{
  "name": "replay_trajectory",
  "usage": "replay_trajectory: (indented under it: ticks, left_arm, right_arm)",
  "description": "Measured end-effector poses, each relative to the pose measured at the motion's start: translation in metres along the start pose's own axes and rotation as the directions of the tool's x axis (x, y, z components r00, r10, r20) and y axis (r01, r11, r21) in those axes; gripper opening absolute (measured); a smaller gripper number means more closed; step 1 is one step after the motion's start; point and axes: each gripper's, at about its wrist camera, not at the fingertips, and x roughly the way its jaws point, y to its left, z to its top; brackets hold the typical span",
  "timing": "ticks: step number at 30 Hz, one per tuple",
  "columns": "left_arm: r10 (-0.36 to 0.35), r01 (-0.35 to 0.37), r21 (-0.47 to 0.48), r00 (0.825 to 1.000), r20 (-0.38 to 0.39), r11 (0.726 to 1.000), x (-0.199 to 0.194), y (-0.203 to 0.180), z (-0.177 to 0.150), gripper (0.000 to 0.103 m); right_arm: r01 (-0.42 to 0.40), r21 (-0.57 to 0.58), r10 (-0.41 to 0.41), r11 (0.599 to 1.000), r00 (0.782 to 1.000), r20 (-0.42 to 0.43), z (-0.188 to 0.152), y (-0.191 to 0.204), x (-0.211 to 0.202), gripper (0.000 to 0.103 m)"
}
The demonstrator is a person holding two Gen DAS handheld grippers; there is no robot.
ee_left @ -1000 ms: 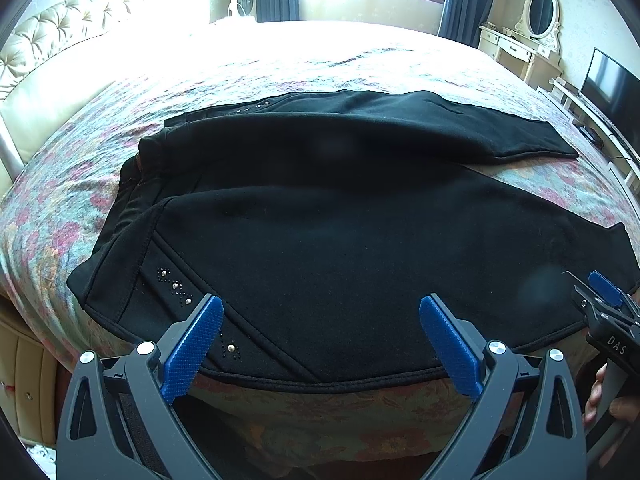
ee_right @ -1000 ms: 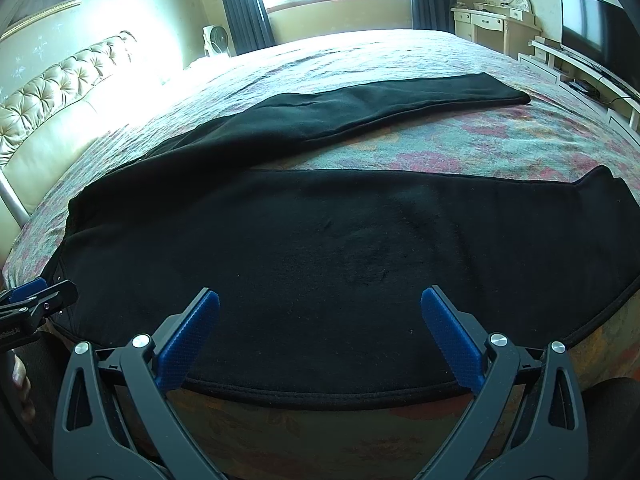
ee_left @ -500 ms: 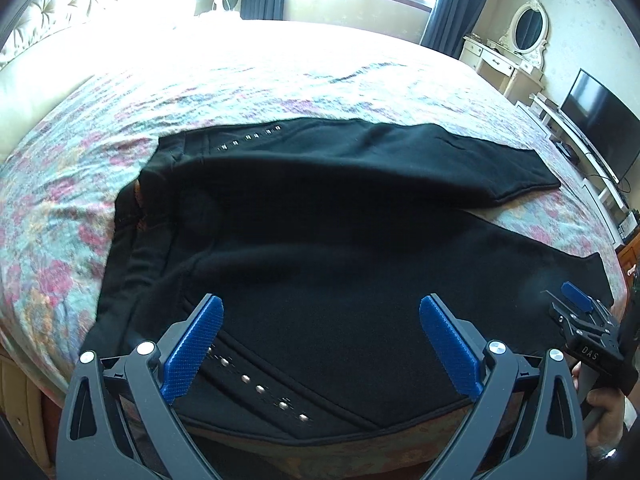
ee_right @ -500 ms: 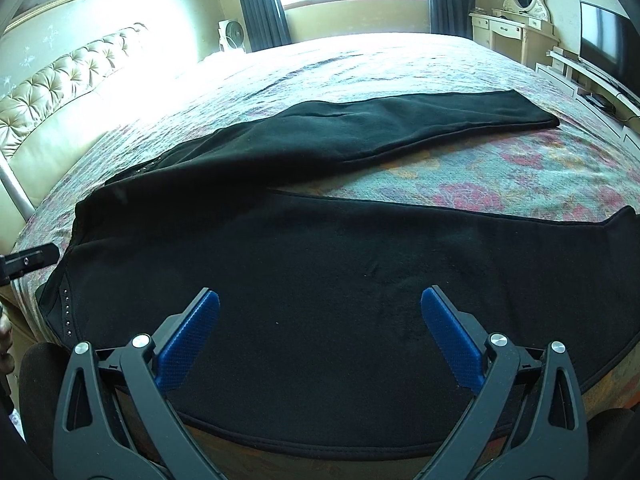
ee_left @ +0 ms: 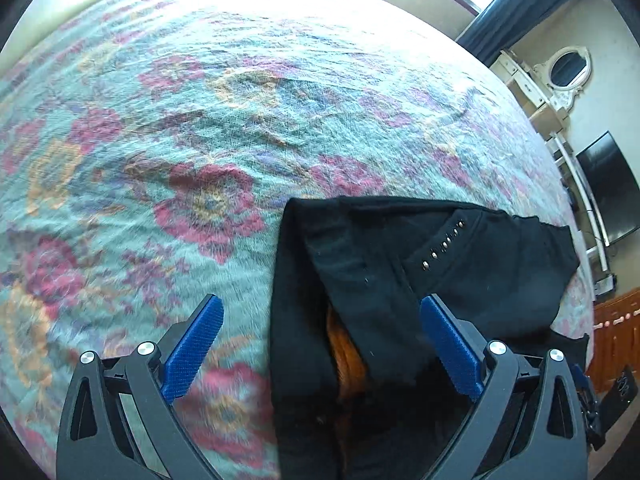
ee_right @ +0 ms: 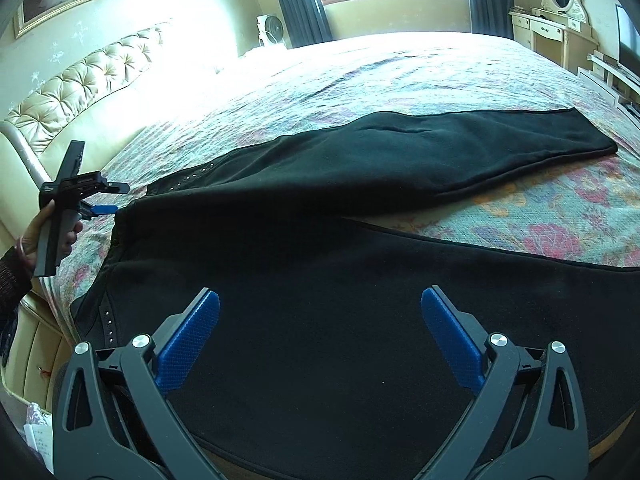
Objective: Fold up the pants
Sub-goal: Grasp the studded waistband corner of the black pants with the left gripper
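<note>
The right wrist view shows the black pants (ee_right: 320, 280) spread out on the bed (ee_right: 400, 68), with both legs running to the right; the far leg (ee_right: 440, 152) lies flat on the floral bedspread and the near leg passes under the right hand-held gripper (ee_right: 320, 328). This view also shows the left hand-held gripper (ee_right: 108, 200) from outside, held by a hand (ee_right: 44, 232) at the waist end of the pants, just beside the fabric. The left wrist view shows what the other does not: the waistband (ee_left: 304, 320) from very near, with an orange-brown lining (ee_left: 348, 356) inside the opening and a row of metal studs (ee_left: 442, 246). Here the waistband edge lies between the blue fingers (ee_left: 192, 348) of the left hand-held gripper (ee_left: 320, 344), whose jaws stand wide apart. The right hand-held gripper is also spread wide and grips nothing; the pants lie below and ahead of it.
</note>
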Motion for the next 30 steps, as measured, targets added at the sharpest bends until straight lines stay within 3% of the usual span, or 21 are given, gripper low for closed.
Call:
replay_trajectory:
  ticks: [3,9,14,21,30]
  left_arm:
    - [-0.061,0.062,0.013,0.998,-0.033,0.998,0.018,0.008,0.010,0.098]
    - [-0.040,0.039,0.063,0.999,0.010,0.997,0.032,0.008,0.014,0.098]
    - [0.088,-0.094,0.218,0.995,0.036,0.971,0.039,-0.013,0.006,0.098]
    - [0.150,-0.163,0.226,0.986,0.071,0.960,0.051,-0.021,0.012,0.098]
    - [0.125,-0.143,0.221,0.988,0.092,0.965,0.051,-0.017,0.010,0.098]
  right_arm:
    - [-0.002,0.004,0.002,1.000,1.000,-0.008,0.004,0.000,0.003,0.101]
    - [-0.024,0.063,0.025,0.998,0.999,-0.021,0.007,-0.006,0.012,0.101]
    - [-0.043,0.101,0.048,0.994,0.998,-0.048,0.004,-0.010,0.023,0.101]
    - [-0.042,0.128,0.052,0.991,0.996,-0.078,-0.002,-0.015,0.029,0.101]
    - [-0.060,0.184,0.080,0.981,0.992,-0.101,-0.007,-0.019,0.033,0.101]
